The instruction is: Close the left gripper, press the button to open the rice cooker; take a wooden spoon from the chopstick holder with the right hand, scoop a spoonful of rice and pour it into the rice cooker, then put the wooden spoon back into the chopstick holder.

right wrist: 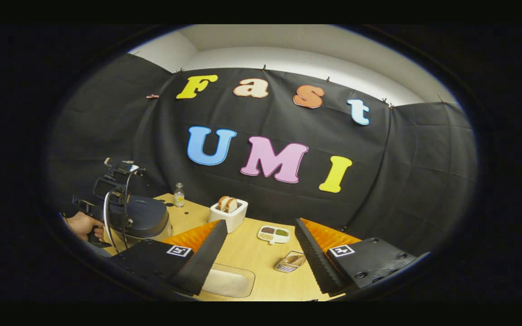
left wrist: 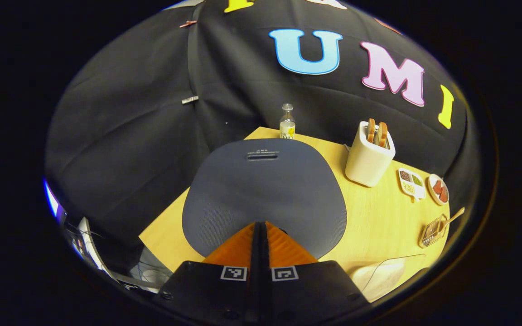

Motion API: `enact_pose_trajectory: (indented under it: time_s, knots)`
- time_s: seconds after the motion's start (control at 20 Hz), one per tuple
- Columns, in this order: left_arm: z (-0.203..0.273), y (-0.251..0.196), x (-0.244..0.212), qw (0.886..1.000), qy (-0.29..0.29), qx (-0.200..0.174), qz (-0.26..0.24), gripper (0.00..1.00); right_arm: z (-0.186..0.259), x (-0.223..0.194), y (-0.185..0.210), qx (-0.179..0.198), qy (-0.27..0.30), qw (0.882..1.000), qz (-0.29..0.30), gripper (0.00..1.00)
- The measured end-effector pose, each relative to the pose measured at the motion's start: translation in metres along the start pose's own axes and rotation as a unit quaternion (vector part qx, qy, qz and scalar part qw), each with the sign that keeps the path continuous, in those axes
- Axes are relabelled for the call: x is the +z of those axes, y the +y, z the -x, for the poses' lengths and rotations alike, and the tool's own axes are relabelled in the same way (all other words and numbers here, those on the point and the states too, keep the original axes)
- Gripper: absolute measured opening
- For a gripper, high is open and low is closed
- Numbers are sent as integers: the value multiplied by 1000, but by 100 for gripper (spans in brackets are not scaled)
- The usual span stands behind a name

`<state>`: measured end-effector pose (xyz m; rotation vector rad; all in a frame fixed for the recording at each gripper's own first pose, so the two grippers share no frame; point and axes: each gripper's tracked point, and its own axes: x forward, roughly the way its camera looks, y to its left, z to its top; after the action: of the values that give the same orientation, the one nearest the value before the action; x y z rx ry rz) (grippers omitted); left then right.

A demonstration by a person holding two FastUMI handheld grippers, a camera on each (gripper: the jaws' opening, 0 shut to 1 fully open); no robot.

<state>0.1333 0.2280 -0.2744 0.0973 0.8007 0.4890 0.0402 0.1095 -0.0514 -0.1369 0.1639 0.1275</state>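
Dim booth, fisheye bending everything toward the rims.
Light is falling from overhead, brightening the table (left wrist: pixel 379 222); edges are smearing around seven o'clock.

I count one rice cooker (left wrist: pixel 264 194), lid down, on one wooden table (left wrist: pixel 379 217). One small glass bottle (left wrist: pixel 287 121) stands behind it. One white toaster (left wrist: pixel 369 158) holds two slices of bread (left wrist: pixel 376 132). I see one white divided dish (left wrist: pixel 411 183) and one round plate (left wrist: pixel 438 189). One clear chopstick holder (left wrist: pixel 433 230) carries one wooden spoon (left wrist: pixel 454 217). One clear container of rice (right wrist: pixel 228 280) sits at the near edge. Two grippers: the left gripper (left wrist: pixel 259 240), the right gripper (right wrist: pixel 261 246).
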Motion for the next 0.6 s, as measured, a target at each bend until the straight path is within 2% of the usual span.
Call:
enact_pose_trajectory:
  time_s: [0.05,0.15,0.25,0.35,0.4,0.6]
  knots:
    - [0,1,2,1000,-4,2,-7,9,1,1,-6,-10,-4,1000,-11,94]
    - [5,1,11,999,-21,-3,24,6,5,1,-15,-24,-8,999,-32,94]
    - [9,2,20,999,-35,-1,21,5,7,-4,-21,-33,-8,999,-40,94]
    - [21,4,42,997,-75,-1,-2,3,5,-7,-24,-36,-8,998,-41,94]
    - [29,6,58,995,-98,-5,-5,5,3,-10,-23,-35,-6,999,-40,94]
    - [64,10,113,985,-171,-31,12,3,-8,-20,-25,-34,8,998,-42,94]
